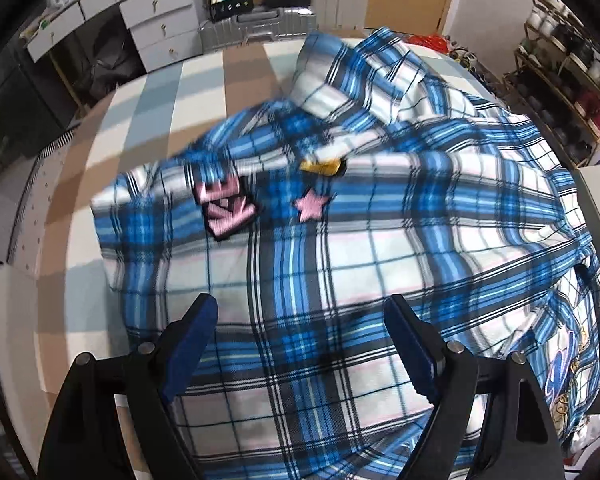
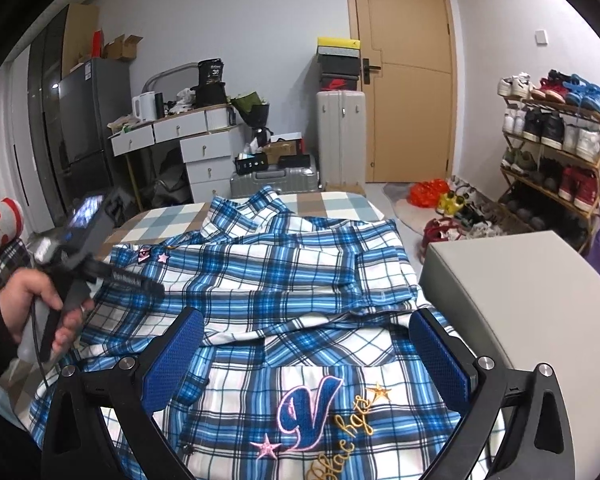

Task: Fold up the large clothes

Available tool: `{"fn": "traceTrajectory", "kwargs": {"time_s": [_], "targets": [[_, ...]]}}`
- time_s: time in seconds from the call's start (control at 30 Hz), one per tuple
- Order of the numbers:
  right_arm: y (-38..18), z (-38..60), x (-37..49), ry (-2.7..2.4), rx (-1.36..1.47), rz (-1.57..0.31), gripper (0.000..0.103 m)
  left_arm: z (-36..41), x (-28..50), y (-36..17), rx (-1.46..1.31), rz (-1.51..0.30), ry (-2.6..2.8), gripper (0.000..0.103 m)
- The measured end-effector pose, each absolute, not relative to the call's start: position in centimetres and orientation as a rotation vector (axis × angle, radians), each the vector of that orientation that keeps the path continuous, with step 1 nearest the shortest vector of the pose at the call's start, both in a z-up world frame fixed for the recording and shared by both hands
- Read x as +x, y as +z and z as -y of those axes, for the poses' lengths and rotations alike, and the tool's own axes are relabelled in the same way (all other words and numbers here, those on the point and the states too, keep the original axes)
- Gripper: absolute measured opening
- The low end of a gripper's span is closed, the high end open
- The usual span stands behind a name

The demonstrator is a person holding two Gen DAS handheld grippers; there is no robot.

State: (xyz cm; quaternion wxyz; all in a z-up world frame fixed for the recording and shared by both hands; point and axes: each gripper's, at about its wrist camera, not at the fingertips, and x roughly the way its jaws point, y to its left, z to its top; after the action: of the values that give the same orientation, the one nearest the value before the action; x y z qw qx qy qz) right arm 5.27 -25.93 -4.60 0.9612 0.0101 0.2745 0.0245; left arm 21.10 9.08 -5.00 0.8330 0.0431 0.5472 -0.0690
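A large blue-and-white plaid shirt [image 1: 340,240] with pink patches lies rumpled on the checked bed [image 1: 148,120]. It also shows in the right wrist view [image 2: 284,280], with an embroidered "V" patch near me. My left gripper [image 1: 300,304] is open and empty, hovering just above the shirt's cloth. My right gripper [image 2: 306,320] is open and empty above the shirt's near part. The left gripper's body and the hand holding it [image 2: 40,300] show at the left edge of the right wrist view.
A grey box-like surface [image 2: 520,300] stands at the bed's right. White drawers [image 2: 204,148], suitcases [image 2: 340,136] and a door [image 2: 408,68] lie beyond the bed. A shoe rack [image 2: 552,148] stands at the right wall.
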Motion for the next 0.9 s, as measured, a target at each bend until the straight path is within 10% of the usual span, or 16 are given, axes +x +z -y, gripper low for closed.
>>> {"fn": "traceTrajectory", "kwargs": {"time_s": [0.83,0.9], "targets": [[-7.7,24.6,8.3,0.173,0.053,-0.704,0.103,-6.6,41.6,-6.0,-0.244,-1.252,-0.122,0.082],[-7.6,24.6,8.3,0.183,0.035,-0.686,0.103,-6.6,41.8,-6.5,-0.239,-1.267,-0.121,0.070]]}}
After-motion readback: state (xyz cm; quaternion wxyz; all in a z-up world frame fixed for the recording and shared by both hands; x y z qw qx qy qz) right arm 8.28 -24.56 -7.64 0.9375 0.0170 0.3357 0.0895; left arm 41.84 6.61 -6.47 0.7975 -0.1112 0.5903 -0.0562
